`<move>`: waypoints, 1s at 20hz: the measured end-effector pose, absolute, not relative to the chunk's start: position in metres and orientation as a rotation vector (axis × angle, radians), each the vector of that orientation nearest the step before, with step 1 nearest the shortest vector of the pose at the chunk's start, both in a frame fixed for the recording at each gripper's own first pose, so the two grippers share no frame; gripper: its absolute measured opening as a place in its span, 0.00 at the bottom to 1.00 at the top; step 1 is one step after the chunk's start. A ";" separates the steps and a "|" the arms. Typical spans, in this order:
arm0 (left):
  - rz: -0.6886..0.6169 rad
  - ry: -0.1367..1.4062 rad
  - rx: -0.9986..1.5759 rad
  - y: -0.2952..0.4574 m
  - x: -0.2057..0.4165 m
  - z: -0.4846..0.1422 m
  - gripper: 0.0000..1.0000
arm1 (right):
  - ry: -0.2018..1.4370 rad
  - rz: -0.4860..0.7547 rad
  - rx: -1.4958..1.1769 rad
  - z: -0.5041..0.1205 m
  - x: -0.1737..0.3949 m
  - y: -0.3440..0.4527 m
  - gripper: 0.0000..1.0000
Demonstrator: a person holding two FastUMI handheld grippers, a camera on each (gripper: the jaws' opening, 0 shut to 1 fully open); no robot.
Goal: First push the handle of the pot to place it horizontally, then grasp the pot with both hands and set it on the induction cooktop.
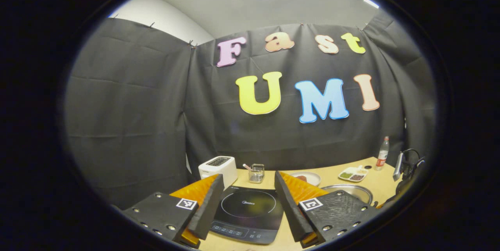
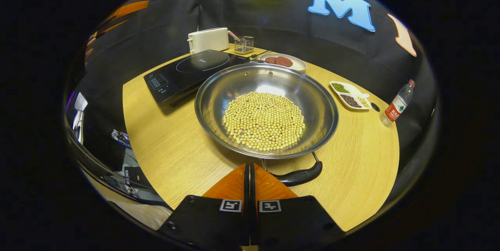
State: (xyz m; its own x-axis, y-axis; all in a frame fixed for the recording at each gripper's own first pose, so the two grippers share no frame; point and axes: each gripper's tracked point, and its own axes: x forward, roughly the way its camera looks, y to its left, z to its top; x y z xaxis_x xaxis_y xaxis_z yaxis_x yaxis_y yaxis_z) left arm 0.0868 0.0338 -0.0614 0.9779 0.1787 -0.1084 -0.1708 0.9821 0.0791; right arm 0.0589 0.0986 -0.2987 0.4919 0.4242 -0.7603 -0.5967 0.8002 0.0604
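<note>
Pot (image 2: pixel 266 110), full of beans (image 2: pixel 264 120), sits mid-table, cooktop (image 2: pixel 192 72) at its ten o'clock, handle (image 2: pixel 300 176) at five o'clock. Right gripper (image 2: pixel 249 170), fingers pressed together on nothing, sits just beside the handle. Left gripper (image 1: pixel 249 188) gapes wide above the cooktop (image 1: pixel 247 212).
</note>
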 end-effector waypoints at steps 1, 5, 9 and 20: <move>0.176 0.118 0.068 0.033 0.087 -0.062 0.77 | 0.858 0.619 -0.210 -0.299 0.060 0.097 0.02; 0.174 0.119 0.073 0.028 0.091 -0.062 0.77 | 0.864 0.601 -0.200 -0.299 0.065 0.091 0.02; 0.176 0.125 0.072 0.026 0.095 -0.066 0.80 | 0.872 0.586 -0.189 -0.301 0.072 0.084 0.01; 0.194 0.136 0.072 0.024 0.098 -0.071 0.77 | 0.886 0.517 -0.162 -0.304 0.098 0.053 0.02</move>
State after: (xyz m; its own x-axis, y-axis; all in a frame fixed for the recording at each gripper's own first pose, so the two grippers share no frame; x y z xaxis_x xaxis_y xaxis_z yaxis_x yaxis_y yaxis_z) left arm 0.0982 0.0235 -0.0708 0.9721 0.1966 -0.1277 -0.1869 0.9788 0.0842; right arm 0.0980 0.0533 -0.3044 0.5197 0.3631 -0.7734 -0.4944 0.8660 0.0743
